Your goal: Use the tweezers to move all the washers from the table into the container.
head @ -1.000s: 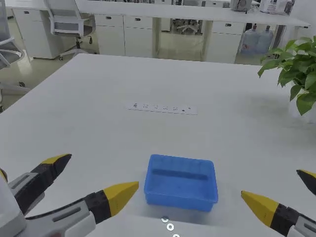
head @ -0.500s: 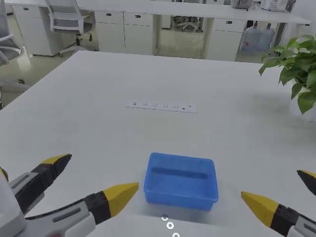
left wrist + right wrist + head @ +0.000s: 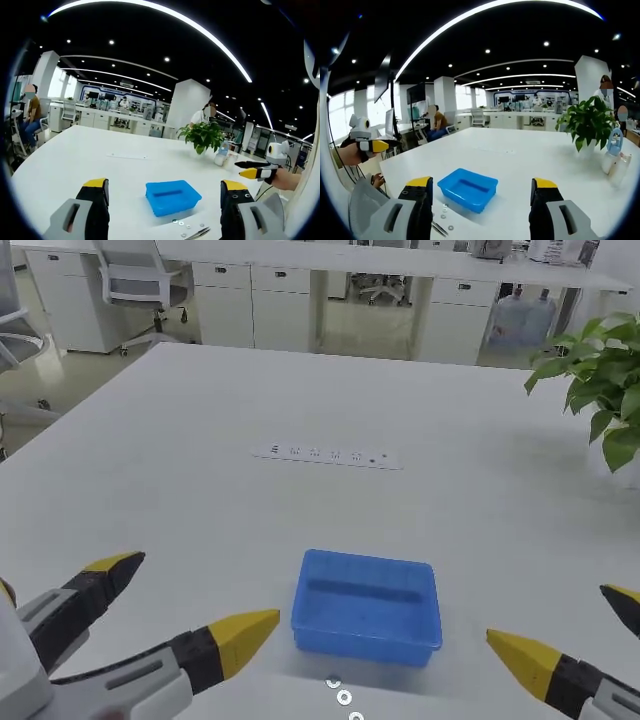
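White surface stretched wide before you, the blue container sitting just beyond the washers at its near edge. Your left gripper and right gripper both had fingers spread and empty. Those tweezers (thin, lying flat) could have skidded under an off-centre pinch.

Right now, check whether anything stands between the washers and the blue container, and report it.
Nothing visible does. The washers lie on the table just off the container's near wall, with bare surface between them. The tweezers lie beside the washers, not in that gap.
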Action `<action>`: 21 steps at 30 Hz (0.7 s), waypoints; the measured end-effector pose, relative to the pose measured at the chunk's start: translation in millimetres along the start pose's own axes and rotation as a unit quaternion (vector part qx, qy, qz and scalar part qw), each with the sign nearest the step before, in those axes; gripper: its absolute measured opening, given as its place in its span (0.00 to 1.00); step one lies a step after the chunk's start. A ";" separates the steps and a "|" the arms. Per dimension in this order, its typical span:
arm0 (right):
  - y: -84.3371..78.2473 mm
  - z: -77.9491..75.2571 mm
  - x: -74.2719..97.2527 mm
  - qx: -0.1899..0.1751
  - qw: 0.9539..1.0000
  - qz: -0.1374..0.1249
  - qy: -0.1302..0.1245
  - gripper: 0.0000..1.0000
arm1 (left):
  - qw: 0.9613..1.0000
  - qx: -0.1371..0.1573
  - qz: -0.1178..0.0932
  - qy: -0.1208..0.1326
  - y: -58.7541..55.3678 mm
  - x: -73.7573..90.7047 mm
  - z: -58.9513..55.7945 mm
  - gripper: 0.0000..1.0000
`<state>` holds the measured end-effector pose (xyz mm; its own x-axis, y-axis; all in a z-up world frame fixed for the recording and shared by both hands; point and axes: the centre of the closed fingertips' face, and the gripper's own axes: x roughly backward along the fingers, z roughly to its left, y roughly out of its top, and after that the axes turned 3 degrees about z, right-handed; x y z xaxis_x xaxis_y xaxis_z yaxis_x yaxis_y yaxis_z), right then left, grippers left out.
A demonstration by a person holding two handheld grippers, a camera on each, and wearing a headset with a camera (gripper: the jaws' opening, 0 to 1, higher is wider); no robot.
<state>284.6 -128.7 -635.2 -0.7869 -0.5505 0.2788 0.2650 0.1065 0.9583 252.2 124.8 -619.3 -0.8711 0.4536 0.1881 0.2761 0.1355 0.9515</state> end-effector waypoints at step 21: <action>-17.6 0.9 1.6 0.001 0.999 0.039 -0.001 0.70 | 0.999 -0.021 0.032 -0.022 -13.4 1.2 -8.5 0.83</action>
<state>278.1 -130.7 -651.6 -0.7653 -0.5387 0.3523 0.3242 0.1503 0.9340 244.0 116.0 -629.7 -0.8329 0.4993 0.2387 0.3128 0.0689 0.9473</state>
